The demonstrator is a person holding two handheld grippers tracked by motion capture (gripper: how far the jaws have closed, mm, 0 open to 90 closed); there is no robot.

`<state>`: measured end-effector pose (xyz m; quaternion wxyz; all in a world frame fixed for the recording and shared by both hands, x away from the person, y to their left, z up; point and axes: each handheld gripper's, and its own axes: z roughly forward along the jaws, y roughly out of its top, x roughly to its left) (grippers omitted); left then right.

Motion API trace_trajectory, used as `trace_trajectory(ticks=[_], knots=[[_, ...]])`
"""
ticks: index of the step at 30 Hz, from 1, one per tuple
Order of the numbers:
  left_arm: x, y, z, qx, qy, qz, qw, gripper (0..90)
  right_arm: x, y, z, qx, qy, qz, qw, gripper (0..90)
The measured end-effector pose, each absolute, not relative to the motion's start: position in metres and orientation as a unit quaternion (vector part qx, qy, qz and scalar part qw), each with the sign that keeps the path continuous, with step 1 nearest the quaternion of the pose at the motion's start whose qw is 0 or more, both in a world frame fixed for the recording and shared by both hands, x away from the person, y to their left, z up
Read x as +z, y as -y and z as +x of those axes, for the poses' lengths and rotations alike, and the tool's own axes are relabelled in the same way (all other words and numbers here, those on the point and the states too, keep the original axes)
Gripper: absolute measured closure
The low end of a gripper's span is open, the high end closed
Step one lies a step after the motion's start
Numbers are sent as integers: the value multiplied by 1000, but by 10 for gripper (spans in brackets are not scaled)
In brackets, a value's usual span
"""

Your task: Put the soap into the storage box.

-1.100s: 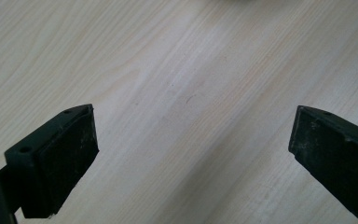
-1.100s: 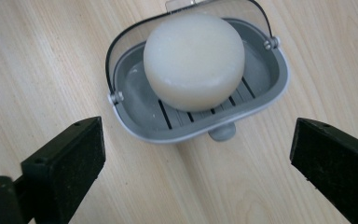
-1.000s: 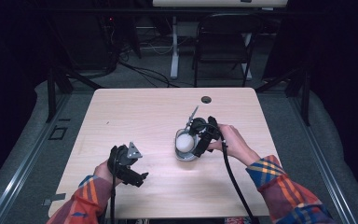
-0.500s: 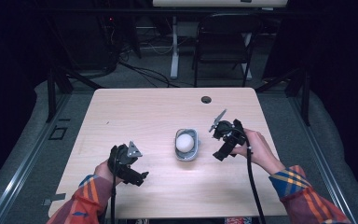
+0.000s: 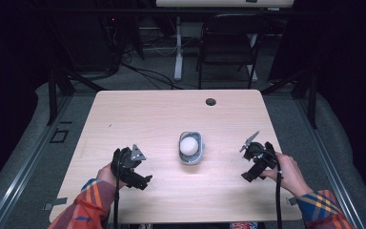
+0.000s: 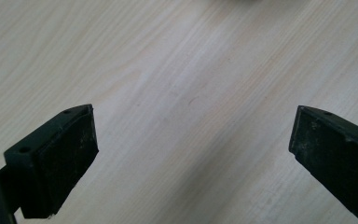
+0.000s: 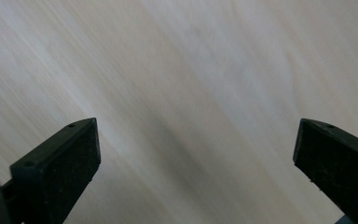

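Dark room: a black chair (image 5: 228,47) and loose floor cables (image 5: 147,71) behind a light wood desk (image 5: 138,119), grey floor either side. The desk has a round cable hole (image 5: 211,101) near its far edge.

At desk centre sits a small grey tray (image 5: 191,158) with a white ball (image 5: 189,145) in it. The ball rests inside the tray rim, toward its far end. Nothing touches either one.

Your left gripper (image 5: 140,181) is near the front edge, left of the tray and well apart from it. Your left hand (image 5: 108,174) wraps it from behind; the grey three-cornered plate (image 5: 136,153) is on top. In the left gripper view its fingers (image 6: 56,161) are spread wide, bare wood grain between them and nothing held. A blurred grey edge shows at the top of that view; can't tell what it is.

Your right gripper (image 5: 249,176) is right of the tray, also well apart, close to the right edge. Your right hand (image 5: 286,171) holds it, and its cable (image 5: 278,205) drops toward the front edge. In the right gripper view its fingers (image 7: 58,170) are just as wide apart, over bare desk; the wood is smeared with blur.

Plaid sleeves (image 5: 83,210) come in from the bottom on both sides.
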<state>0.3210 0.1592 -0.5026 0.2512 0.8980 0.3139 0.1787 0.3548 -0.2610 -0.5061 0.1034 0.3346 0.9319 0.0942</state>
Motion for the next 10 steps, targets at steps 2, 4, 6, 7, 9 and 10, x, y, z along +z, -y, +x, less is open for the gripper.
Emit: trace_trajectory(ticks=[2, 4, 6, 7, 9, 10], knots=[[-500, -160, 321, 182, -315, 894, 261, 13, -518, 269, 348, 68, -934, 337, 100, 6], [-502, -160, 321, 178, -314, 898, 253, 13, -528, 277, 344, 58, -933, 347, 82, 0], [-502, -159, 321, 174, -312, 900, 252, 12, -531, 280, 341, 42, -933, 350, 79, 0], [-502, -159, 321, 178, -311, 899, 253, 12, -530, 282, 339, 48, -931, 352, 83, 0], [-502, -159, 321, 177, -309, 899, 253, 12, -528, 285, 338, 49, -929, 357, 88, 4], [-502, -159, 320, 176, -308, 900, 253, 12, -528, 286, 339, 43, -929, 357, 87, 9]])
